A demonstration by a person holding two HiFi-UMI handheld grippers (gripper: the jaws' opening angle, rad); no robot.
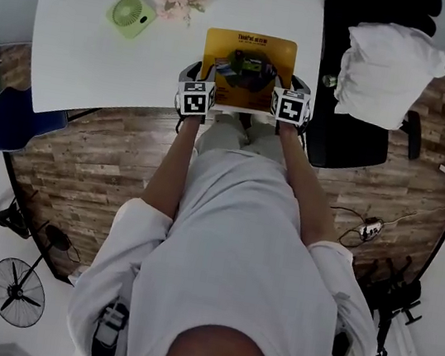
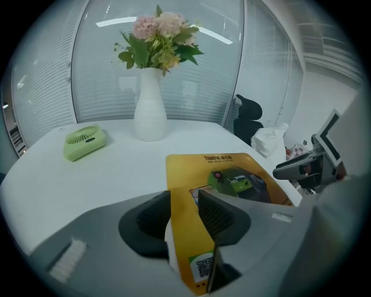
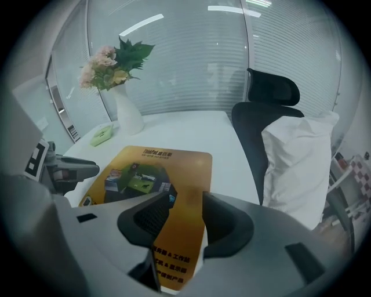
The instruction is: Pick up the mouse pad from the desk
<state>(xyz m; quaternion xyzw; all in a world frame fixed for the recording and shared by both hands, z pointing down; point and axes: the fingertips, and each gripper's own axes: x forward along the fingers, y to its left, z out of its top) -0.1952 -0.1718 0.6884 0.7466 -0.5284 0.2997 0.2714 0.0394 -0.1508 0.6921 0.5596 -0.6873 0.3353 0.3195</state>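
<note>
The left gripper (image 2: 184,210) is clamped on the near left corner of the mouse pad (image 2: 181,180), its ribbed jaws pressed narrow against the thin sheet, and the right gripper (image 3: 185,217) pinches the near right corner the same way. The pad is a rounded rectangle, yellow-orange on top with a white underside showing at the left jaws. Just inside the left jaws sits a small QR code (image 2: 203,267) on a green patch; between the right jaws run lines of dark Chinese characters (image 3: 174,261), too small to read. Ahead of both grippers the middle of the pad bears a printed picture (image 2: 240,183) of green and dark devices, and "ThinkPad" (image 2: 219,157) is lettered along the far edge. The pad's far part lies on the white desk (image 2: 87,191). Further out, left of the left gripper, stand a green fan (image 2: 84,141) and a white vase (image 2: 149,110) of pink flowers (image 2: 157,40). Right of the right gripper is a black chair (image 3: 255,133) carrying a white bundle (image 3: 298,162).
</note>
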